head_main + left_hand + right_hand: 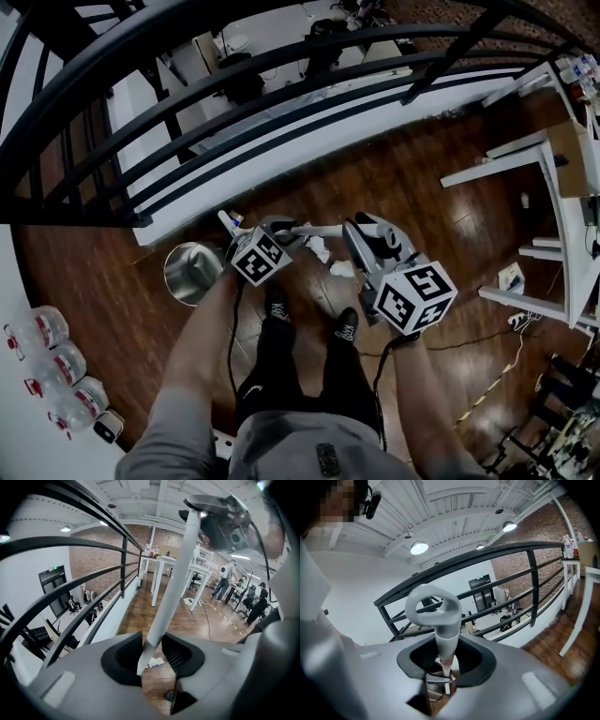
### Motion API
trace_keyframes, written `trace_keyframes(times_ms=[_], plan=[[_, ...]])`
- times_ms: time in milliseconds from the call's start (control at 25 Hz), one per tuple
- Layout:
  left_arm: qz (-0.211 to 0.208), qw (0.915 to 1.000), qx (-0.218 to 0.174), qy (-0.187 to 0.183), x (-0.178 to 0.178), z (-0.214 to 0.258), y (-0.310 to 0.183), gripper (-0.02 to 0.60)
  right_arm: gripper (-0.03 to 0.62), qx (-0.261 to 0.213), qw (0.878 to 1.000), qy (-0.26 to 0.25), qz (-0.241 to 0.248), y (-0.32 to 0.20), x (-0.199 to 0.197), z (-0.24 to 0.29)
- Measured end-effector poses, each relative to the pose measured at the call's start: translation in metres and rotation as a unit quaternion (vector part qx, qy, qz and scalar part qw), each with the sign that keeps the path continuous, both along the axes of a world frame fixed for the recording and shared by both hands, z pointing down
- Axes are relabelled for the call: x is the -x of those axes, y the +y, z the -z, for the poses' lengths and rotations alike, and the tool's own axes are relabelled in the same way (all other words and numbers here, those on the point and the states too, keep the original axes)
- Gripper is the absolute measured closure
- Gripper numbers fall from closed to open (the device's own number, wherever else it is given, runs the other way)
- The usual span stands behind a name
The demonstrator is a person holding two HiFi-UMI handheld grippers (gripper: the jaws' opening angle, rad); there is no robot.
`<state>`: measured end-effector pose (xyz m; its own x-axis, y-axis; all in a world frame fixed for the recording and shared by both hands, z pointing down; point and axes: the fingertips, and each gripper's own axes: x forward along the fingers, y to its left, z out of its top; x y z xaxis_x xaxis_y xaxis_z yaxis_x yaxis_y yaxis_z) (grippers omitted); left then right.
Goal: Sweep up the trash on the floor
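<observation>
A white tool handle [314, 228] runs level between both grippers, above the floor. Its labelled tip [231, 221] sticks out past my left gripper [281, 228], which is shut on the shaft [166, 602]. At the other end my right gripper [354, 231] is shut on the neck [444, 651], just below the handle's loop end [432, 607]. Crumpled white paper scraps [320, 248] [342, 269] lie on the wooden floor under the grippers. Through the left gripper [152, 656] jaws a scrap [155, 662] shows. The tool's working end is hidden.
A silver bin [191, 272] stands on the floor at the left, also seen below the right gripper [446, 660]. A black railing [281, 84] borders the floor ahead. White tables [553, 197] stand at the right, bottles [52, 366] at the left, a cable [469, 342] behind my feet.
</observation>
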<state>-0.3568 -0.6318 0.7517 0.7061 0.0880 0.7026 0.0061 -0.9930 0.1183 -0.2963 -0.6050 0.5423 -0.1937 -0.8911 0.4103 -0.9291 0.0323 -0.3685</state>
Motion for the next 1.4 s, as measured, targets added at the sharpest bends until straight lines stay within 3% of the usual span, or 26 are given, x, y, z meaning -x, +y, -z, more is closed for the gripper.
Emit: trace_keyframes(times_ms=[240, 600, 1000, 1400], plan=[[-0.044, 0.9989, 0.009, 0.009, -0.035, -0.008, 0.016, 0.448, 0.497, 0.023, 0.999, 0.008, -0.039, 0.020, -0.023, -0.009], [-0.132, 0.9904, 0.028, 0.030, -0.109, -0.003, 0.107, 0.448, 0.497, 0.028, 0.990, 0.026, -0.138, 0.111, -0.088, 0.003], [-0.234, 0.9703, 0.034, 0.049, -0.189, 0.001, 0.243, 0.446, 0.497, 0.037, 0.972, 0.036, -0.230, 0.250, -0.154, 0.001], [-0.285, 0.9573, 0.034, 0.036, -0.237, -0.011, 0.336, 0.446, 0.497, 0.030, 0.957, 0.030, -0.289, 0.349, -0.200, -0.003]])
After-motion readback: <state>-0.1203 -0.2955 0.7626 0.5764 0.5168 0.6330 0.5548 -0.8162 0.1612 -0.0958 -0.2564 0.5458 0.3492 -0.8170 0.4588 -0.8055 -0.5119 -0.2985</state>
